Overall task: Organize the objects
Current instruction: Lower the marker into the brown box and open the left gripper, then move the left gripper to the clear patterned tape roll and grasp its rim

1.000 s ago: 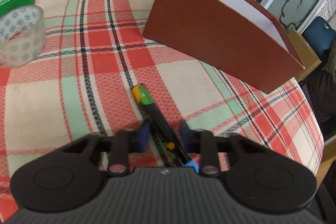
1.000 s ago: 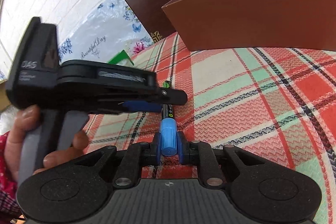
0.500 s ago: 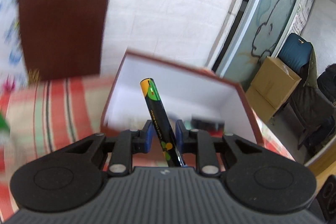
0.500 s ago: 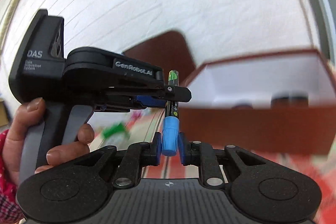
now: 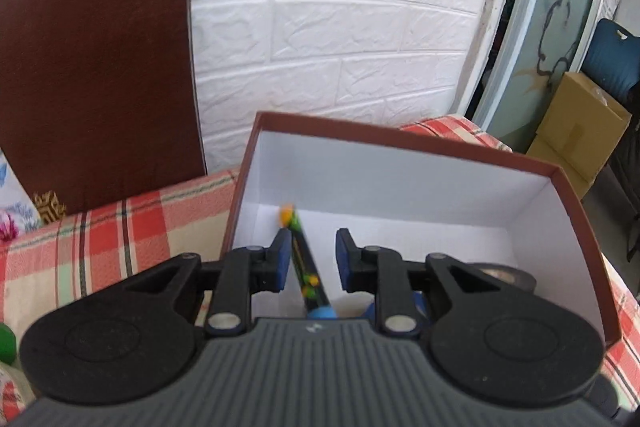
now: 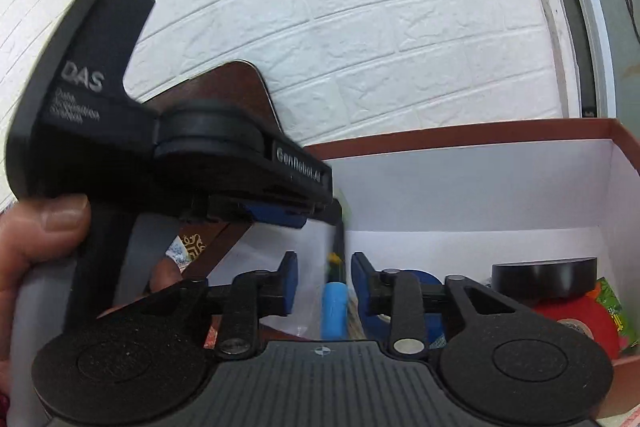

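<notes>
Overhead now, both grippers hang above the red-brown cardboard box (image 5: 400,135) with a white inside, which stands on the red, green and cream plaid tablecloth (image 5: 120,227). A white brick-pattern wall (image 5: 340,7) and a dark brown chair back (image 5: 92,67) rise behind. A hand (image 6: 44,227) grips the handle of the left gripper (image 5: 310,239), which tilts down into the box. Its fingers are narrow and hold the black pen (image 5: 306,267) with green and orange print, blue cap toward the camera. The right gripper (image 6: 324,263) has just been opening its jaws: the cap sits between the pads with a gap on each side. A black tape roll (image 6: 544,279) lies in the box. A second ago the pen lay on the cloth, pinched by both grippers, beside the box.
</notes>
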The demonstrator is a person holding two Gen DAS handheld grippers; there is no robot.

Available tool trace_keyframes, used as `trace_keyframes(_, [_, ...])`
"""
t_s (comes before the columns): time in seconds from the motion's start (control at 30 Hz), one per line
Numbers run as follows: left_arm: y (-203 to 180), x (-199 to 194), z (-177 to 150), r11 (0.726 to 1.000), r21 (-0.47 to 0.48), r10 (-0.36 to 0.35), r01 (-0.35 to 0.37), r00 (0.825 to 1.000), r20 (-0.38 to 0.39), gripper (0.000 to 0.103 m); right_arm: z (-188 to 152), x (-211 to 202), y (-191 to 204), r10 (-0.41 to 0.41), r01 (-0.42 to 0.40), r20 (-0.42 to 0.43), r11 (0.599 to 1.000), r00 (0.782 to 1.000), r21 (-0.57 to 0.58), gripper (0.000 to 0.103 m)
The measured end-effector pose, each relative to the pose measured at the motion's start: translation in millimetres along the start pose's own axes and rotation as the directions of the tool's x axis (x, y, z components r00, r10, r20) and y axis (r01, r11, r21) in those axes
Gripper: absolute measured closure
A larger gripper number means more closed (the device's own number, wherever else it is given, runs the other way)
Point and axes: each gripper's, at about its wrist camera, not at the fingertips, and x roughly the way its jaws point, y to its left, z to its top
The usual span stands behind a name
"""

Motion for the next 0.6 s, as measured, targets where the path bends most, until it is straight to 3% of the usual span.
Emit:
trace_keyframes(0.27, [-12, -40, -41, 0.999, 0.021, 0.029, -0.030, 0.999, 0.042, 0.076, -23, -64, 18, -0.057, 0.065, 0.109, 0.996, 0.992, -0.068, 0.057])
trace_keyframes(0.3, [-15, -47, -48, 0.999, 0.025, 0.036, -0.037, 0.998, 0.048, 0.070, -27, -74, 21, -0.068, 0.079, 0.123, 0.993, 0.990, -0.084, 0.056])
trace_keyframes(0.37, [-18, -64, -60, 0.998, 0.037, 0.048, -0.052, 0.995, 0.086, 0.067, -35, -90, 30, -0.090, 0.106, 0.135, 0.987, 0.987, -0.121, 0.052])
trace_keyframes(0.47, [-27, -90, -74, 0.992, 0.089, 0.073, -0.087, 0.986, 0.148, 0.067, -49, -94, 33, -0.087, 0.096, 0.073, 0.988, 0.994, -0.122, 0.051])
trace_keyframes(0.6, [-23, -102, -97, 0.991, 0.087, 0.088, -0.098, 0.990, 0.108, 0.063, -73, -93, 28, -0.110, 0.102, -0.063, 0.987, 0.992, -0.123, 0.051])
